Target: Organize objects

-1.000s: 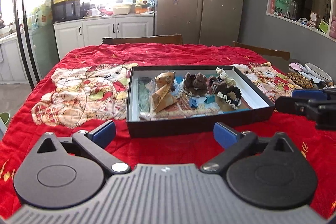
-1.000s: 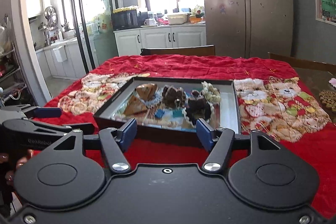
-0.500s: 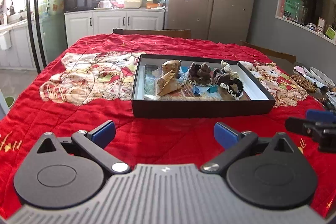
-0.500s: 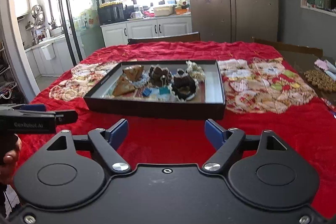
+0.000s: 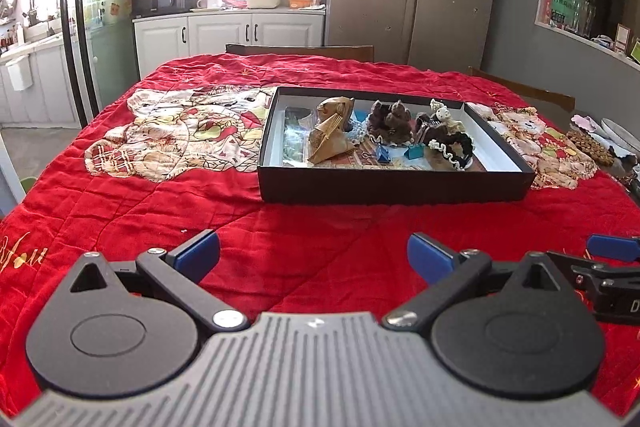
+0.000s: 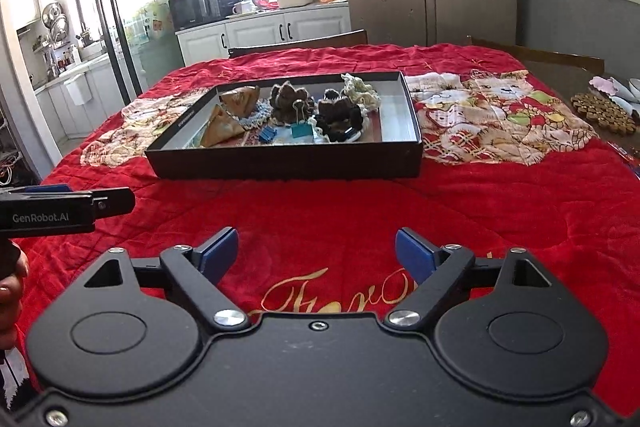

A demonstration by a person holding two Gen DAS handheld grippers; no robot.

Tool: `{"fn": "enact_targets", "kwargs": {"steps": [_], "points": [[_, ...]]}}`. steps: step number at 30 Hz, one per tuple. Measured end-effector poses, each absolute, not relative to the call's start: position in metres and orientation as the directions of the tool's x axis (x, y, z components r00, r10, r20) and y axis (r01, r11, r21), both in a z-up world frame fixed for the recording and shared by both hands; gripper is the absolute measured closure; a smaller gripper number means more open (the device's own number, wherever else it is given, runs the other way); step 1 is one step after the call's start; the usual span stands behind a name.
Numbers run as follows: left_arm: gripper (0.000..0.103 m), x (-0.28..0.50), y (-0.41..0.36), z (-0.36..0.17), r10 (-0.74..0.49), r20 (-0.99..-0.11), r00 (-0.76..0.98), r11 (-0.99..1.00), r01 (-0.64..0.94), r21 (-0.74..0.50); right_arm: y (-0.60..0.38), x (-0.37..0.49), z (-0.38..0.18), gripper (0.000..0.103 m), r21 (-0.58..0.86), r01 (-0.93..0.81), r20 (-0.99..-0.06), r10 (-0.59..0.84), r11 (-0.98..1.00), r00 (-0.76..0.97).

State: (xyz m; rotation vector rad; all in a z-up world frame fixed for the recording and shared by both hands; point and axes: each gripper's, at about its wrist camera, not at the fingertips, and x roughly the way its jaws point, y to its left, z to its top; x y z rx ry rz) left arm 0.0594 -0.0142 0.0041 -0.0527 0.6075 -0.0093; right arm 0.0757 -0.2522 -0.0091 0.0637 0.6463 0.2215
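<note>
From my feed, the desk (image 5: 560, 75) ahead of both sets of fingers is almost wholly covered by a red quilt (image 5: 320, 227) with gold lettering and patchwork bear panels (image 5: 180, 135). Straight beyond the fingers, well apart from them, a shallow black box (image 5: 392, 183) sits flat on the quilt between the bear panels. Past the quilt's edge, off to the right of the fingers, I see bare brown desk carrying a round beaded mat (image 6: 604, 111), something pale pink (image 6: 608, 85) just behind it, and a white dish (image 5: 622, 135).
</note>
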Motion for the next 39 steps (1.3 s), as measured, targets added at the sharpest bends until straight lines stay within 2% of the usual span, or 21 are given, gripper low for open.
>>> {"fn": "enact_targets", "kwargs": {"steps": [39], "points": [[0.0, 0.051, -0.024, 0.0, -0.023, -0.564, 0.826, 1.0, 0.009, -0.028, -0.244, 0.079, -0.021, 0.012, 0.117, -0.173, -0.626, 0.208, 0.978, 0.752]]}}
